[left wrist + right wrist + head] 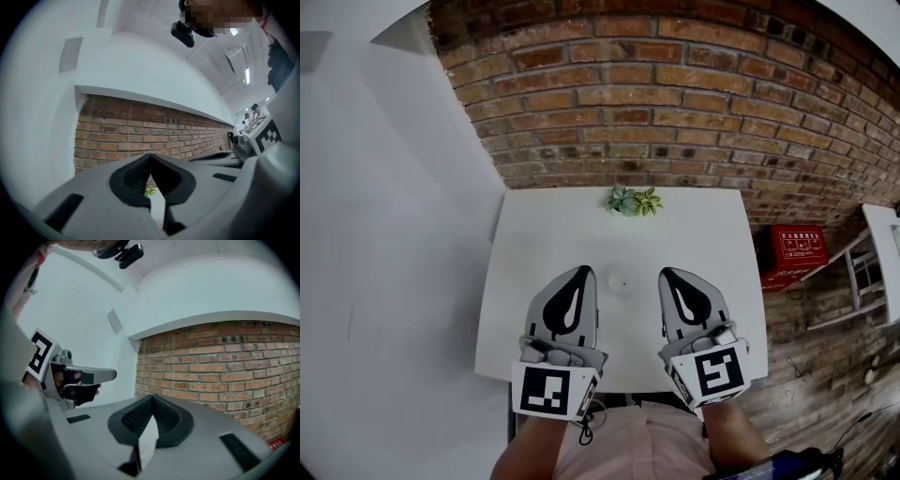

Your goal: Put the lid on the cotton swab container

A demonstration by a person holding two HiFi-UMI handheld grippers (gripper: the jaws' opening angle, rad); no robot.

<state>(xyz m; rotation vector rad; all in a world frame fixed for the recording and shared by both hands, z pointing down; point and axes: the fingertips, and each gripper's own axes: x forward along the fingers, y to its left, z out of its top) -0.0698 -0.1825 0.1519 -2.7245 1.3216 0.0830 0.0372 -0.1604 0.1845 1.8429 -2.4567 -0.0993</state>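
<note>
A small white round container [620, 281] stands on the white table [534, 234], hard to make out against it; I cannot tell a lid apart from it. My left gripper [581, 271] hovers just left of it, jaws shut with nothing between them. My right gripper [666, 274] is just right of it, also shut and empty. In the left gripper view the left gripper [150, 156] points level at the brick wall, its jaws meeting at the tip. The right gripper view shows the right gripper [151, 397] closed the same way. The container is hidden in both gripper views.
A small green plant [633, 200] sits at the table's far edge against the brick wall [675, 103]. A red box [797, 247] and a white shelf [867, 272] stand on the floor to the right. A white wall [384, 234] runs along the left.
</note>
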